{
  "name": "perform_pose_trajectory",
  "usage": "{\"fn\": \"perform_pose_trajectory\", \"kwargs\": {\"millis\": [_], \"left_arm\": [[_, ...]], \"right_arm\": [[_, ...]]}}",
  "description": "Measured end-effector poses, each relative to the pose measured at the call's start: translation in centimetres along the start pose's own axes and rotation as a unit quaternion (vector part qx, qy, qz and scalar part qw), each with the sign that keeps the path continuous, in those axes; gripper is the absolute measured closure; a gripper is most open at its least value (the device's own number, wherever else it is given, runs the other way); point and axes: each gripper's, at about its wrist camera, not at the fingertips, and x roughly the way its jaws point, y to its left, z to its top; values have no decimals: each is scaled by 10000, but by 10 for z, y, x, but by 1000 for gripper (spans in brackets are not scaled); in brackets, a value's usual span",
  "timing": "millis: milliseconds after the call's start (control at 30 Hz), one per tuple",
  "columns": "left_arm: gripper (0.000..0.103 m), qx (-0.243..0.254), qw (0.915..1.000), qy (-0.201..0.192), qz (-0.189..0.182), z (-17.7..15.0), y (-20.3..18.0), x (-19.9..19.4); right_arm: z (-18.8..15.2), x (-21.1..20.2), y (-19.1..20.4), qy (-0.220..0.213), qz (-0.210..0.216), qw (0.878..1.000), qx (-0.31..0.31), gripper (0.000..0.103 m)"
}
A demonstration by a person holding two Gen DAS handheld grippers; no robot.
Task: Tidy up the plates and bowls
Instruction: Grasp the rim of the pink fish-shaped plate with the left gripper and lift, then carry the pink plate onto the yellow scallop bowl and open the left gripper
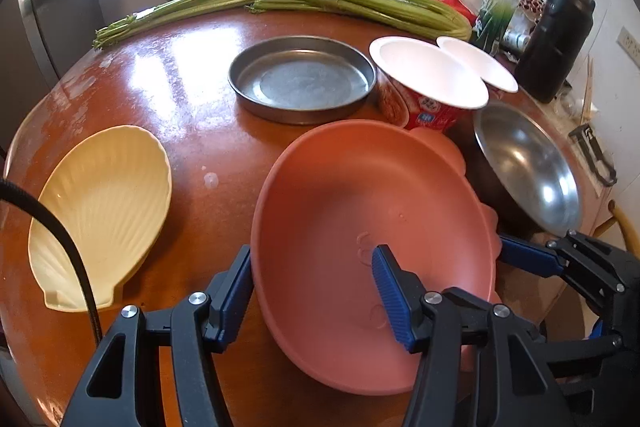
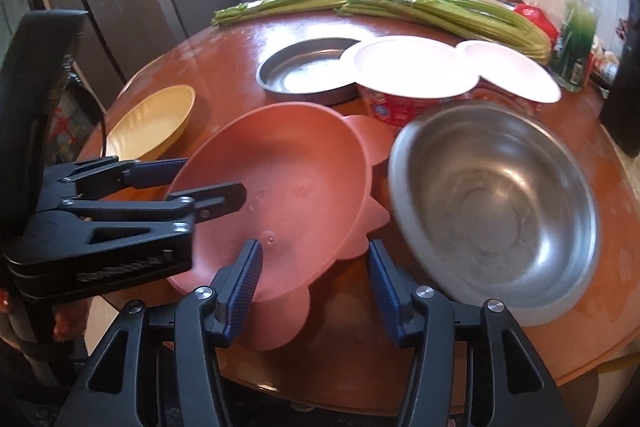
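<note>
A pink dish (image 1: 352, 207) with a lobed rim sits tilted near the table's front edge. My left gripper (image 1: 312, 255) is shut on its near-left wall, one pad outside and one inside the dish. From the right wrist view, the left gripper (image 2: 214, 177) straddles the rim of the pink dish (image 2: 288, 155). My right gripper (image 2: 315, 247) stands open around the dish's lobed near edge, with the right pad clear of it. A cream shell-shaped dish (image 1: 104, 211) lies to the left. A steel bowl (image 2: 496, 207) lies to the right and a round steel pan (image 1: 302, 79) sits behind.
Two red paper cups (image 1: 428, 75) with white insides stand behind the pink dish. Celery bunches (image 1: 360, 7) lie across the far side of the brown round table (image 1: 180, 75). A black flask (image 1: 556, 35) and bottles crowd the back right. The table's front edge is just below my grippers.
</note>
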Motion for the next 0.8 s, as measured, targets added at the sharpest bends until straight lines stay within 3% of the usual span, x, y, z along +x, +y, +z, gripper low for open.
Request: {"fn": "perform_pose_trajectory", "kwargs": {"millis": [167,400,800], "left_arm": [[45,-95,9997,-135,-179,-1,8,-10],[45,-151,9992,-340,-127,-2,15,-28],[45,-864,9933,-694,335,-1,76,-64]], "right_arm": [[2,-1,4,-27,-26,10000,-72,46],[8,-12,17,-225,-28,9993,-305,46],[54,-3,73,-438,324,9901,-1294,46]]}}
